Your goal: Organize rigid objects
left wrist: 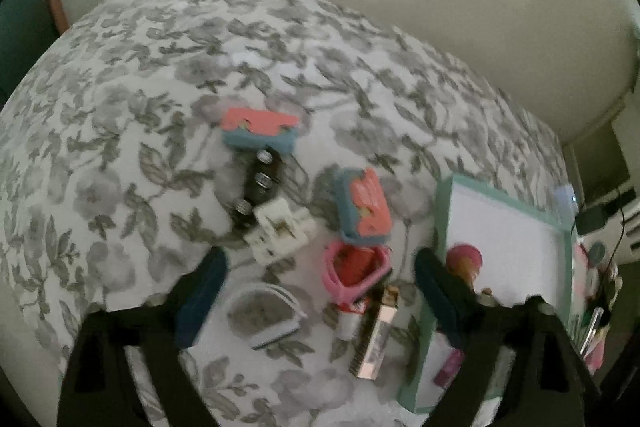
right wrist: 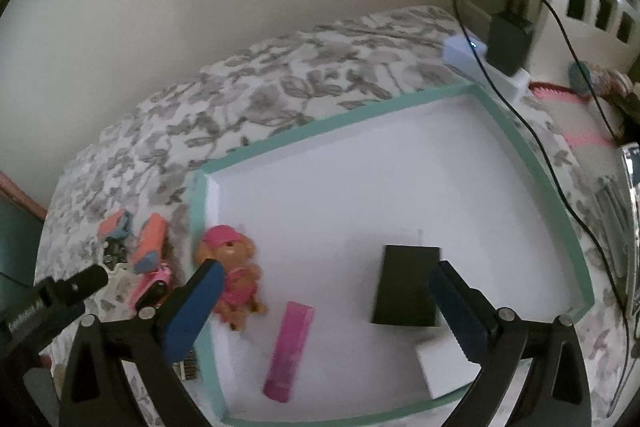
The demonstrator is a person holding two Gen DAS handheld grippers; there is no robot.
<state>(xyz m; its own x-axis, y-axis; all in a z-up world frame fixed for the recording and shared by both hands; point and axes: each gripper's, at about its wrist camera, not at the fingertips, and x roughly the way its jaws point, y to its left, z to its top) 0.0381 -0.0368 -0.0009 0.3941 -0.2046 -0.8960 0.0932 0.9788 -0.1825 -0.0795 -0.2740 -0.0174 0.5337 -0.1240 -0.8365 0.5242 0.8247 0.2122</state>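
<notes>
My left gripper (left wrist: 318,267) is open over loose items on a floral bedspread (left wrist: 120,147), with nothing between its fingers. Below it lie two pink-and-blue boxes (left wrist: 260,129) (left wrist: 364,207), dark bottles (left wrist: 260,183), a white block (left wrist: 280,231), a pink container (left wrist: 356,271), a round white item (left wrist: 266,315) and a rose-gold tube (left wrist: 376,335). My right gripper (right wrist: 326,271) is open above a teal-rimmed white tray (right wrist: 400,103). The tray holds a toy dog (right wrist: 236,267), a pink tube (right wrist: 290,351), a black box (right wrist: 408,283) and a white box (right wrist: 444,367).
The tray's teal rim (left wrist: 440,227) lies right of the loose items. A black charger (right wrist: 508,39) with its cable (right wrist: 560,163) and a white power strip (right wrist: 464,51) sit beyond the tray's far corner. A wall runs behind the bed. More clutter lies at the far right.
</notes>
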